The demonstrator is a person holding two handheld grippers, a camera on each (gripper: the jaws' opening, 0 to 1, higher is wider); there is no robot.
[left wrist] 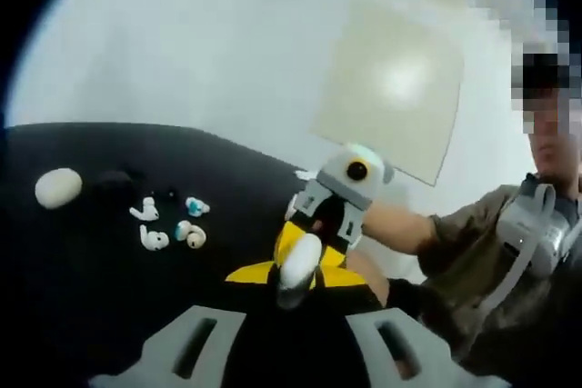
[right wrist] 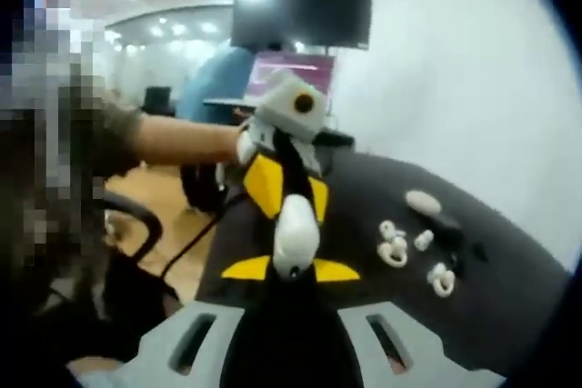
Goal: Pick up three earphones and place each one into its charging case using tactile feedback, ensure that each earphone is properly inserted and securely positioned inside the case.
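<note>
Left tongs: grey jaws rise from the bottom of the left gripper view, spread apart; a white charging case sits between their yellow-tipped ends. Whether the jaws press on it cannot be told.
Right tongs: grey jaws rise from the bottom of the right gripper view, likewise spread, meeting the same white charging case. Grip cannot be told.
Opposite tongs: each view shows the other tool head-on beyond the case, held by a person's hand.
Counter: black surface under both tools.
Earphones: small white pieces, some with blue tips, lying loose on the counter, well left of the left tongs; in the right gripper view they lie to the right of the right tongs.
Oval white case: closed, further left than the earphones.
Person: seated at right of the left tongs, olive sleeve.
</note>
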